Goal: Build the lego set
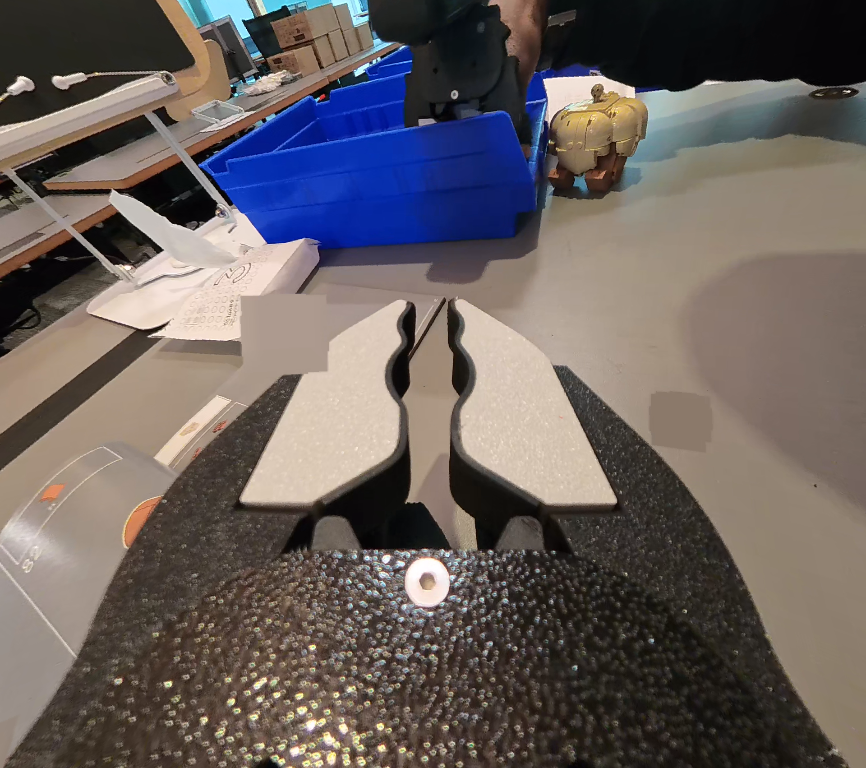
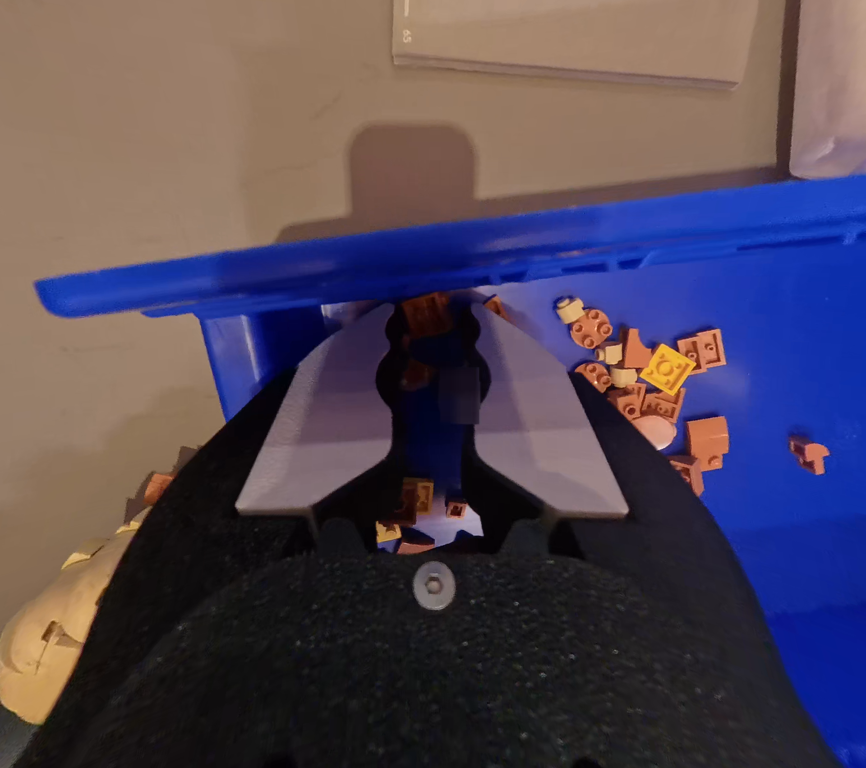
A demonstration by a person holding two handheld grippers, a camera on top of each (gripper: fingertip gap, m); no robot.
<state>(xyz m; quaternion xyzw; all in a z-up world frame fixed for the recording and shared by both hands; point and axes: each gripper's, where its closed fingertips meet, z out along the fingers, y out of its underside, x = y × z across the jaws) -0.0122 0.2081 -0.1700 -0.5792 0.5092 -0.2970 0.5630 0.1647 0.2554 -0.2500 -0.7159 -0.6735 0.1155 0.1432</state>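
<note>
The right fingers [image 2: 433, 314] stand parted around a brown brick [image 2: 424, 312] inside the blue bin [image 2: 421, 262] of loose bricks [image 2: 656, 370].

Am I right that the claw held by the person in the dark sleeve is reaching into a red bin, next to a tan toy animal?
Not quite: the bin is blue, not red, as the left wrist view shows. The claw does reach into it, beside the tan toy animal.
</note>
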